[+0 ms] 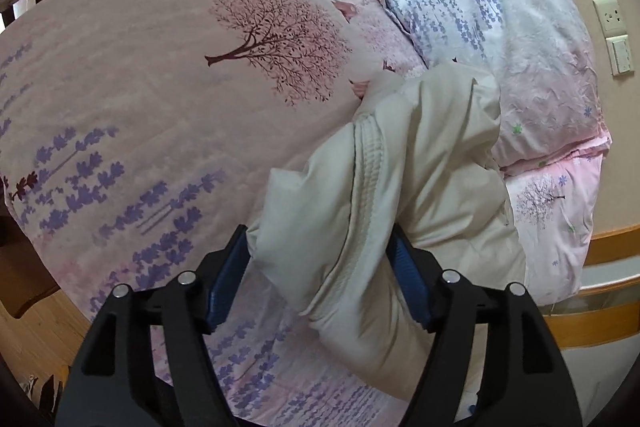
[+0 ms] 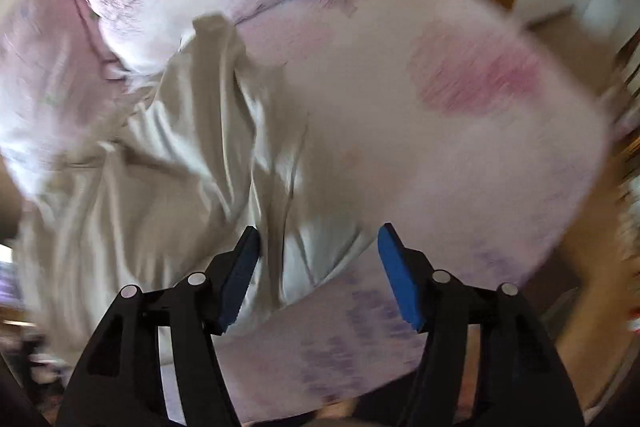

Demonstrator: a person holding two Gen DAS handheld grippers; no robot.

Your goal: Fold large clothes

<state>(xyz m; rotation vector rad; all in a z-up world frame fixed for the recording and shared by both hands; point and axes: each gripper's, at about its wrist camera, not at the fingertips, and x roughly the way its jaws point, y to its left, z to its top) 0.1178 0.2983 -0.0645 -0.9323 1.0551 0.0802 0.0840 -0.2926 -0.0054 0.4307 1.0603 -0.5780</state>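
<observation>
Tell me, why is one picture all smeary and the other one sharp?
The right wrist view is smeared by motion blur: the cream garment and the bedspread's print are streaky, while the right gripper looks crisp. The left wrist view is sharp, with clear tree prints on the bedspread, but its fisheye lens bends the edges.

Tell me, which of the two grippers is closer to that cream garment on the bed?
Left. The left gripper has the cream garment bunched between its open pads. The right gripper, also open, hovers above it in a blurred view.
</observation>
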